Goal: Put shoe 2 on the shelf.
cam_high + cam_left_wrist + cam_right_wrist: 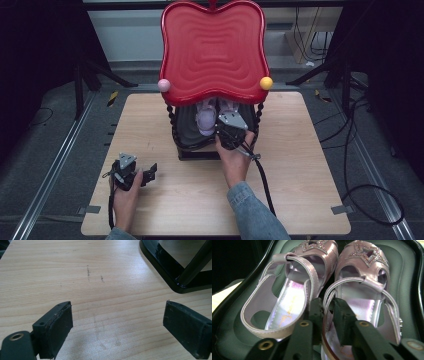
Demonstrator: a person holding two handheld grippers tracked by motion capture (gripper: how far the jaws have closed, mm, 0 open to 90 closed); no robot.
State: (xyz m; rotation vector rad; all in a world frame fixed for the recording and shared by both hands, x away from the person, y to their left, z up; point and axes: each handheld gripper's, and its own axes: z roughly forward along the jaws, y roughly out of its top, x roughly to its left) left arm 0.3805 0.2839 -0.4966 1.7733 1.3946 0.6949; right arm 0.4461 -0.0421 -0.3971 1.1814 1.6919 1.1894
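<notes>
My left gripper (148,173) rests low over the pale wooden table (105,290), its fingers (58,327) spread wide on nothing; farther on, my right gripper (327,315) pinches the heel edge of the right-hand shiny lilac sandal with a glittery star (362,290); both sandals lie side by side on the dark lower shelf (244,340) under the red wavy tray (212,50).

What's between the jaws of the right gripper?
In the right gripper view, the right gripper has the side rim of the right-hand pink sandal between its jaws.
</notes>
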